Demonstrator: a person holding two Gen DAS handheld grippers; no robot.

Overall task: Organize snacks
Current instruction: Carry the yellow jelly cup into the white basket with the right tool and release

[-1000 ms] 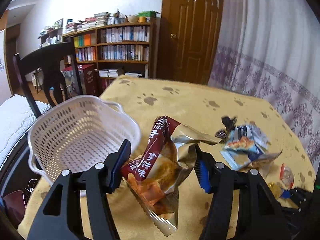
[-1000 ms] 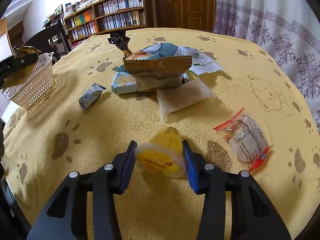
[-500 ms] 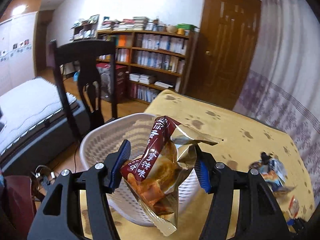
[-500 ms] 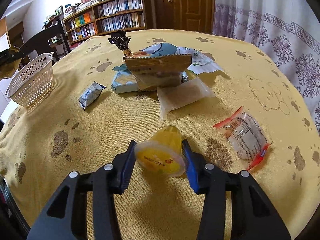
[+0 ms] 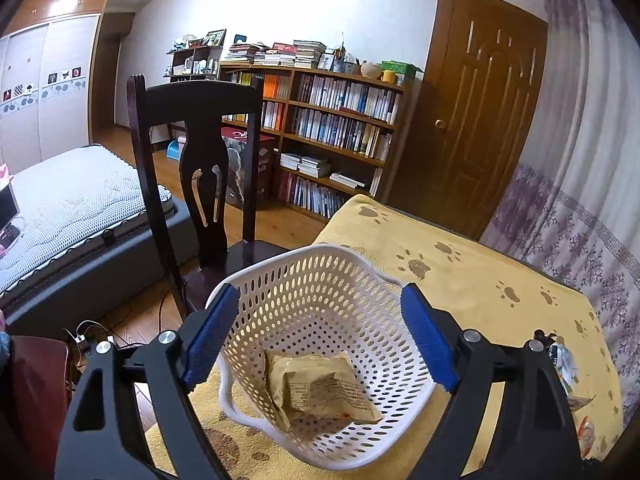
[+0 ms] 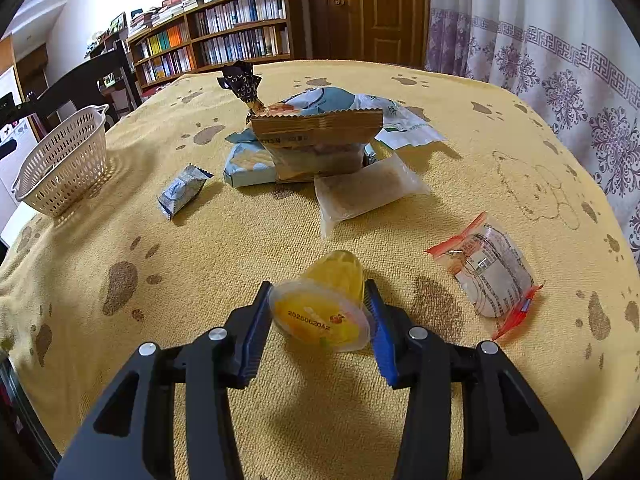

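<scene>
A yellow paw-print tablecloth [image 6: 240, 240] fills the frame w/ a white basket [image 5: 320, 292] held lower centre in the left view, a gold snack bag [image 5: 320, 392] lying inside, the left gripper [image 5: 320, 340] spread apart & empty above it, while the right gripper [image 6: 318, 312] is clamped on a yellow jelly cup [image 6: 320, 308] lower centre.

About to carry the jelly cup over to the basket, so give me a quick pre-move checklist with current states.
1. Left tool open, empty: ok.
2. Gold snack packet lying inside the white basket: ok.
3. Right tool shut on the jelly cup: ok.
4. Cup lifted off the yellow tablecloth: cannot tell.
5. Left tool out of the basket's drop zone: not ok, it is over the opening.
6. Room left in the basket: ok.
</scene>
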